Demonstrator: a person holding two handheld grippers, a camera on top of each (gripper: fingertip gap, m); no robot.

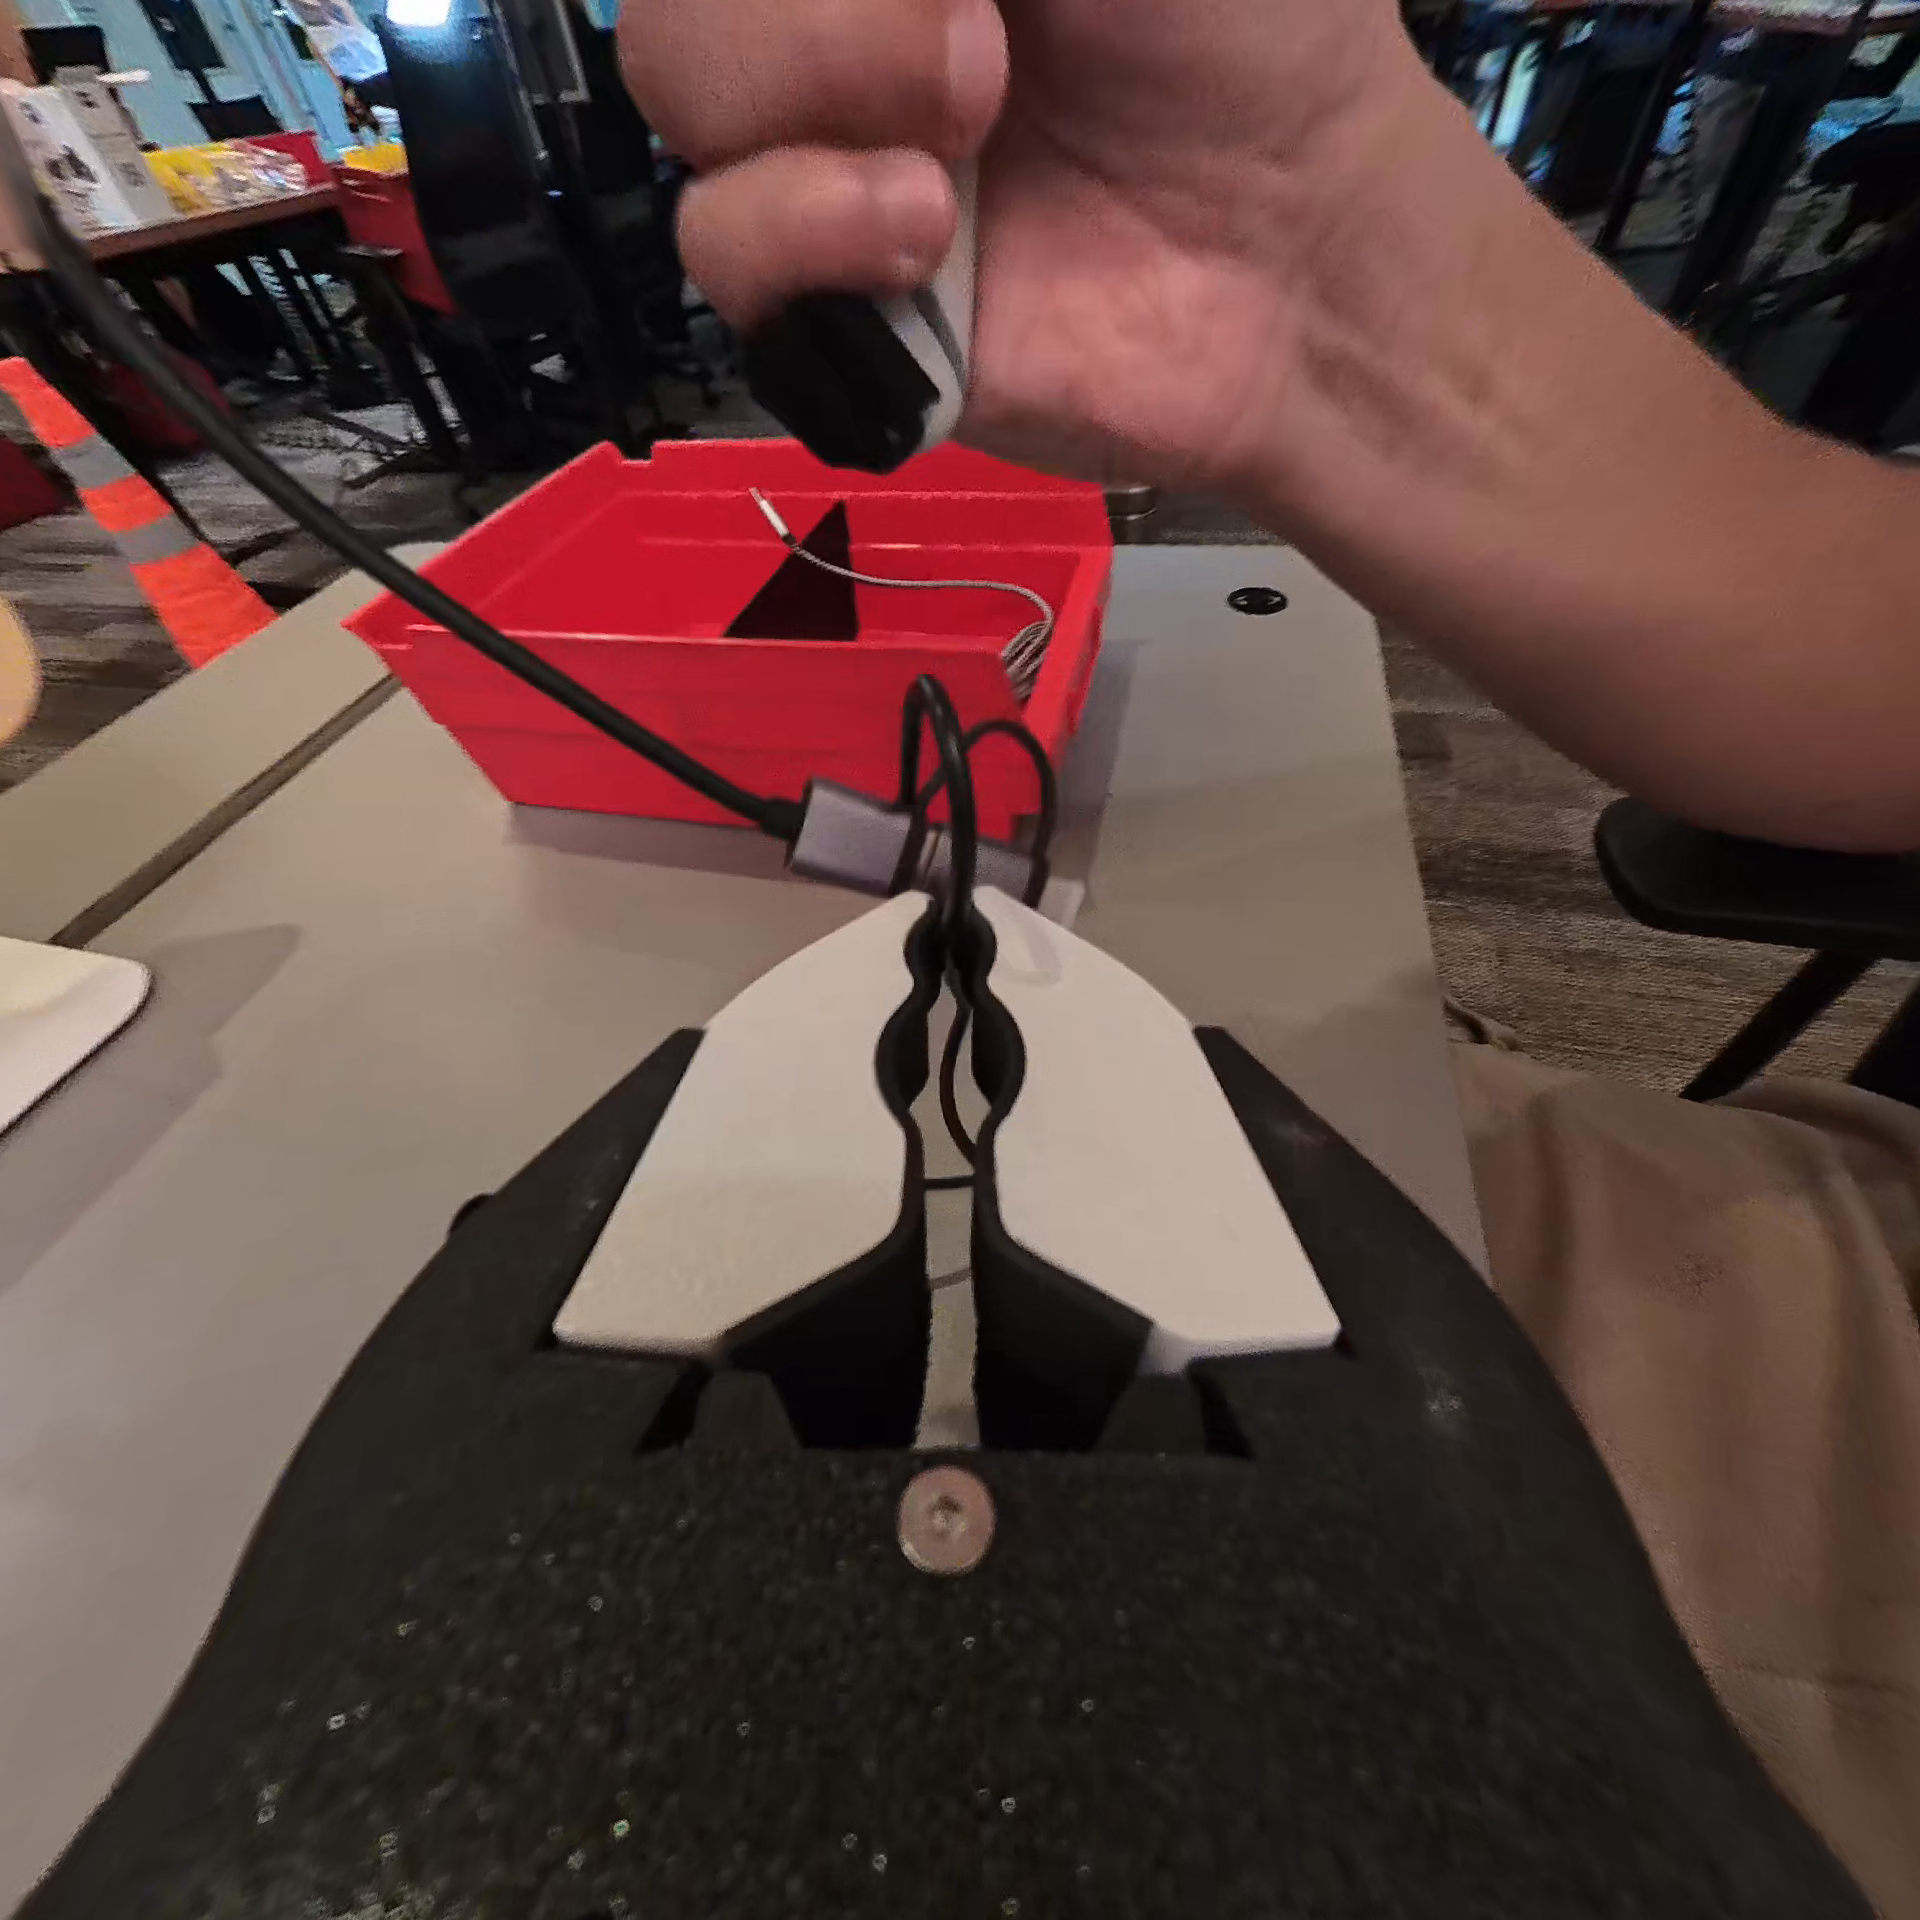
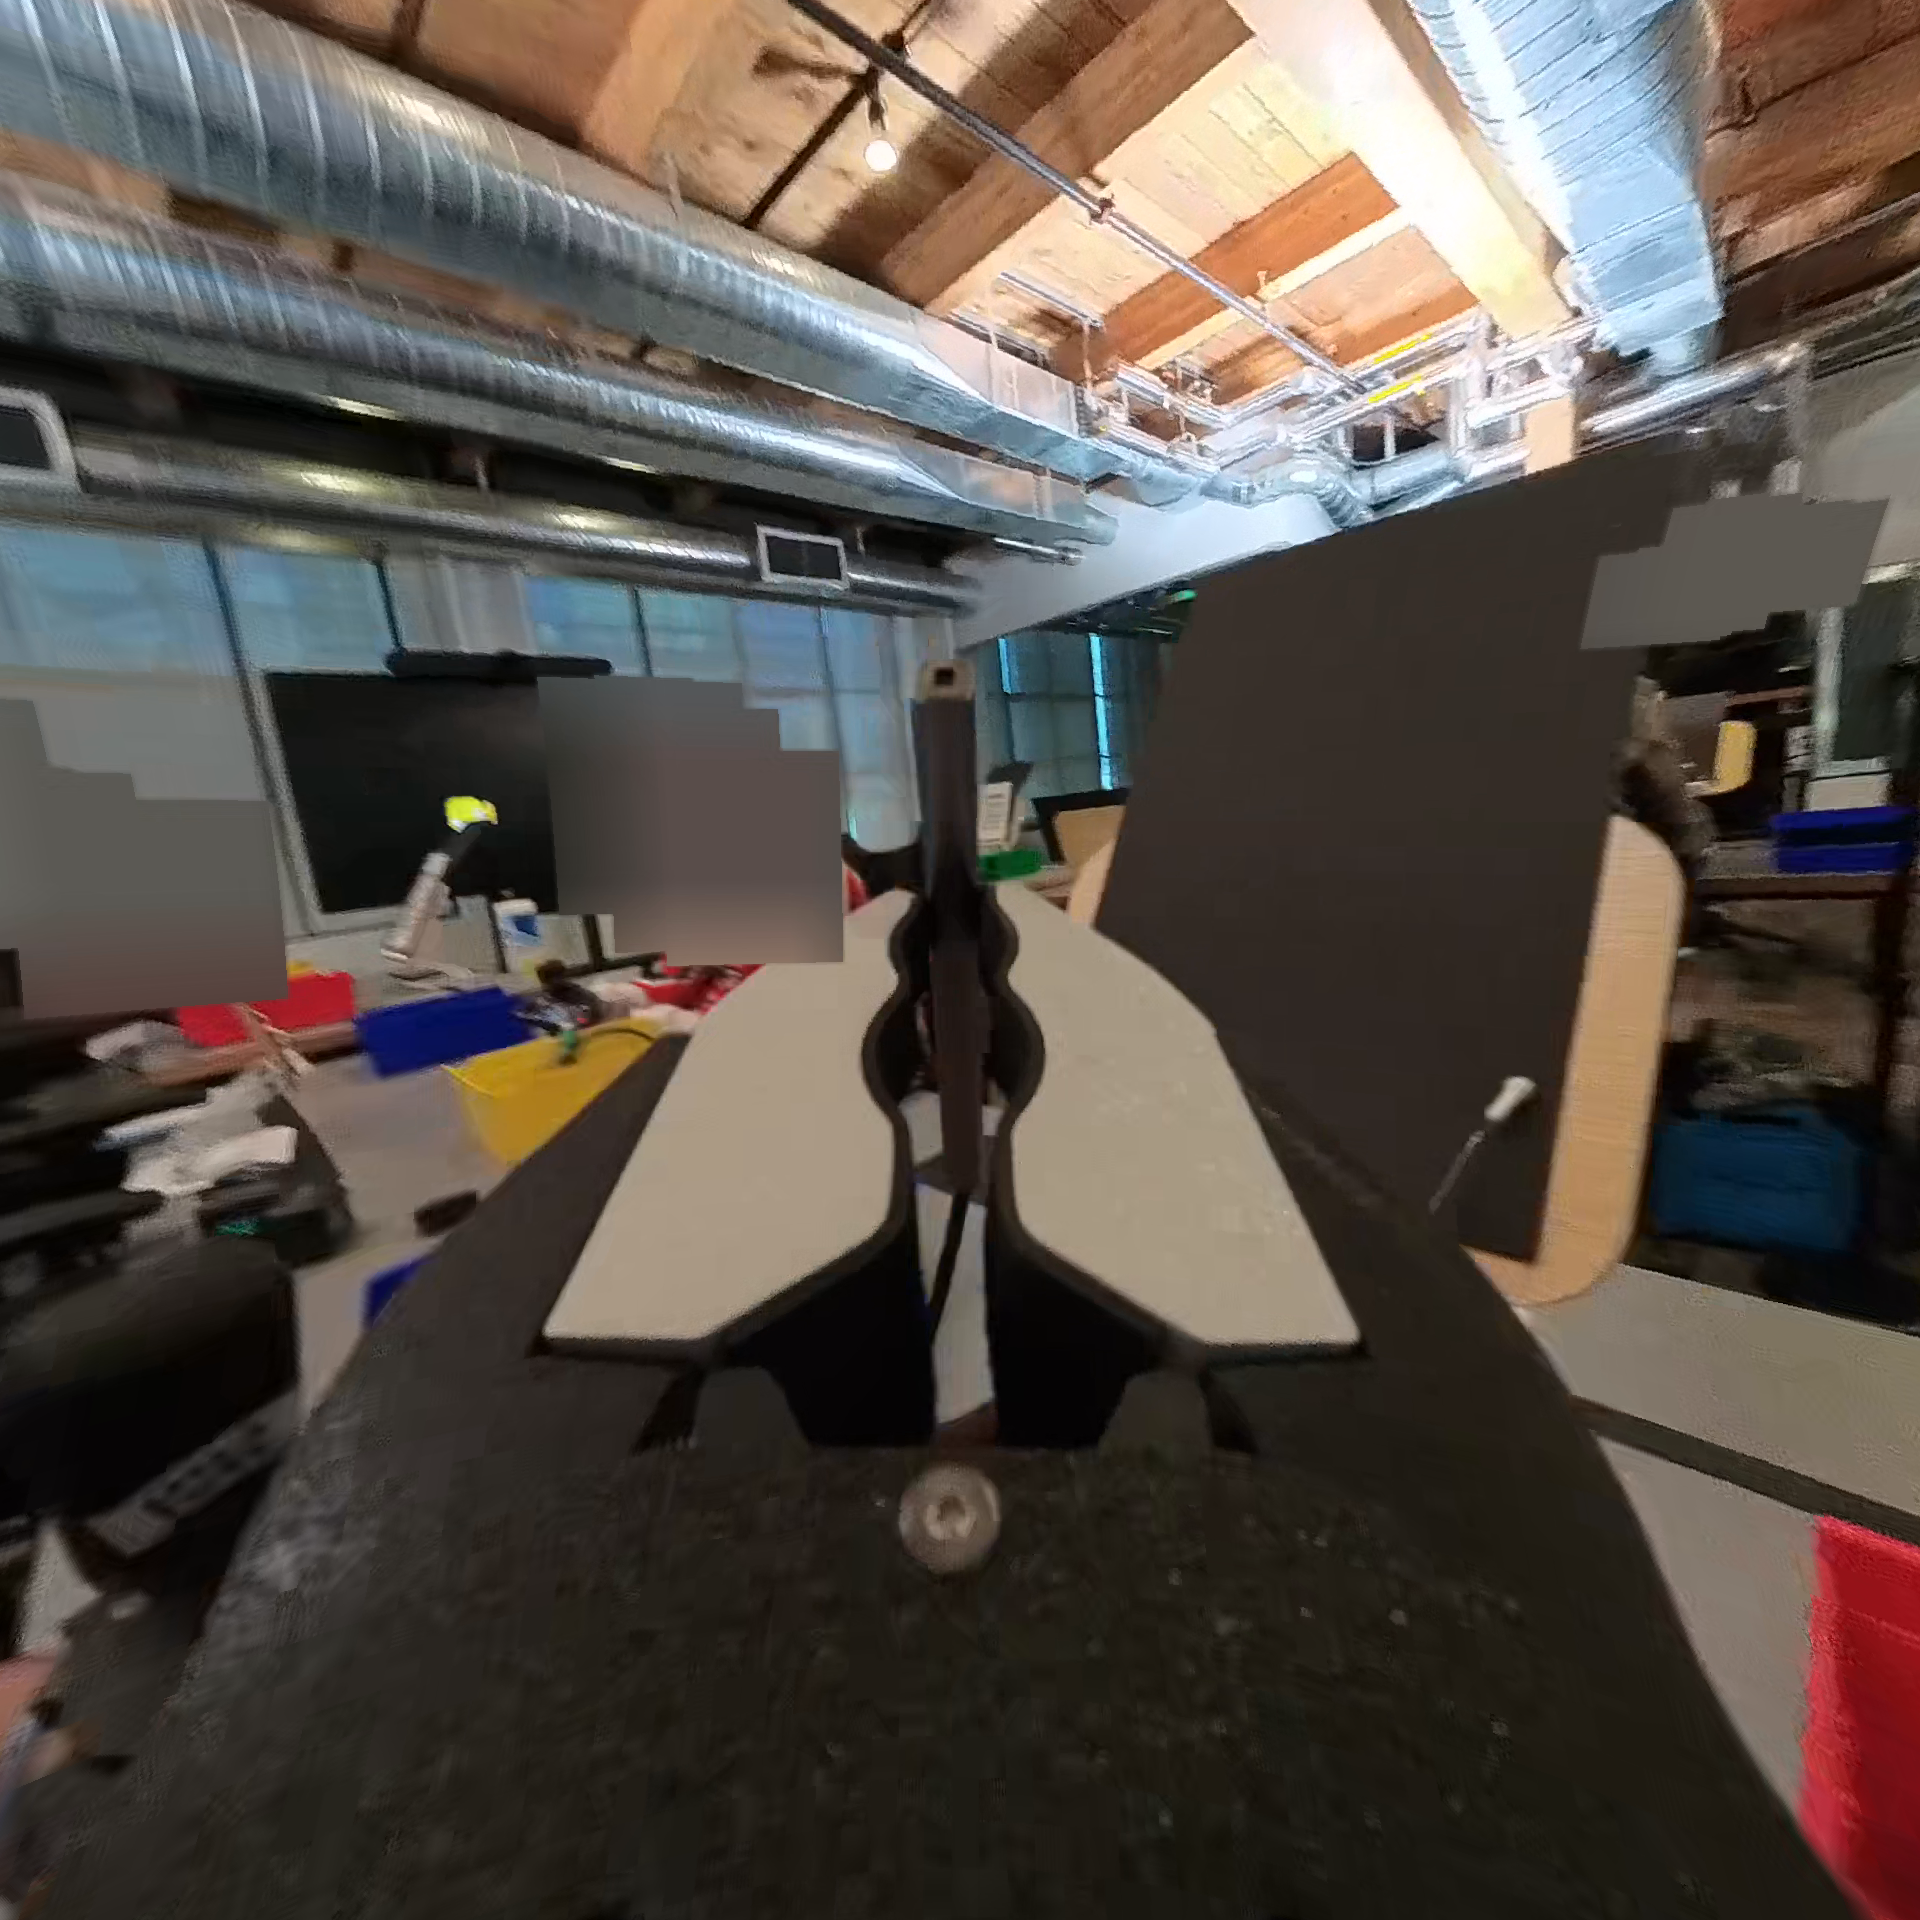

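My left gripper [image 1: 951, 920] is shut on a thin black cable [image 1: 961, 790] that loops up past its tips, low over the grey table [image 1: 312, 1039]. A grey plug [image 1: 847, 840] on a thicker black cable [image 1: 312, 509] lies just beyond the tips. A person's hand [image 1: 1091, 229] above grips the other gripper's black and white handle [image 1: 883, 353]. My right gripper [image 2: 948, 914] points up toward the room and is shut on a dark cable plug [image 2: 945, 790] whose metal end sticks out past the tips.
A red bin [image 1: 748, 686] stands on the table just past the left gripper, with a silver braided cable [image 1: 966, 592] and a dark triangular piece [image 1: 805, 577] inside. An orange cone [image 1: 135, 509] stands far left. A dark panel [image 2: 1351, 831] rises right of the right gripper. One gripper's finger ends stand about 20 cm off the other's.
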